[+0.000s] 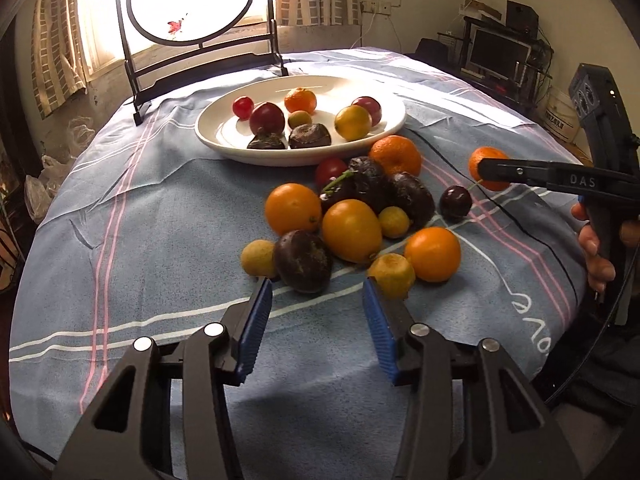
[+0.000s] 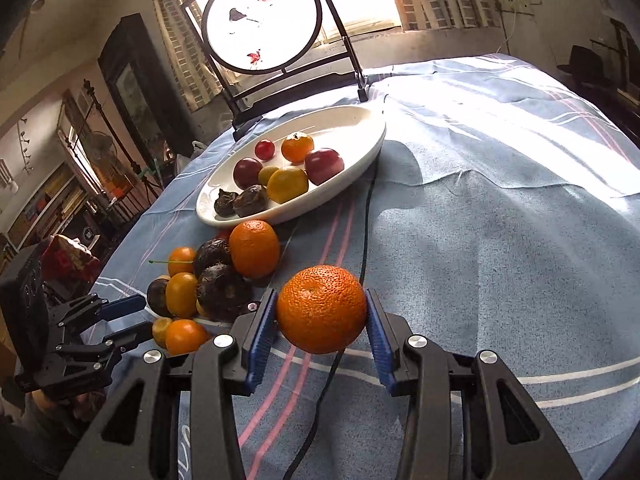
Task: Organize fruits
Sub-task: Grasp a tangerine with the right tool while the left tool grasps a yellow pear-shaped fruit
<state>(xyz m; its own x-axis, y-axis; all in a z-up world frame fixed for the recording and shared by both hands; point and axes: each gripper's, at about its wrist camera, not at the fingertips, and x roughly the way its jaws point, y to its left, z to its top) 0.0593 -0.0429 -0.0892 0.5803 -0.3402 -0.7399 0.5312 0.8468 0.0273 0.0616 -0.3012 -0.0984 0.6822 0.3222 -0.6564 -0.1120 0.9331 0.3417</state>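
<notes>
A white oval plate (image 1: 300,157) (image 2: 362,162) at the back of the table holds several fruits: red, orange, yellow and dark ones. In front of it, a pile of loose fruit (image 1: 352,216) (image 2: 216,276) lies on the blue cloth. My right gripper (image 2: 322,312) (image 1: 486,170) is shut on a tangerine (image 2: 322,308) (image 1: 478,162), held above the cloth to the right of the pile. My left gripper (image 1: 318,300) (image 2: 140,317) is open just short of the pile. A dark passion fruit (image 1: 303,261) lies beyond its tips, and a small yellow fruit (image 1: 391,274) is by its right finger.
A round painted screen on a black stand (image 1: 192,20) (image 2: 264,20) stands behind the plate. A black cable (image 2: 366,220) runs across the cloth past the plate. A person's hand (image 1: 596,248) grips the right tool's handle. Bare cloth spreads to the right in the right wrist view.
</notes>
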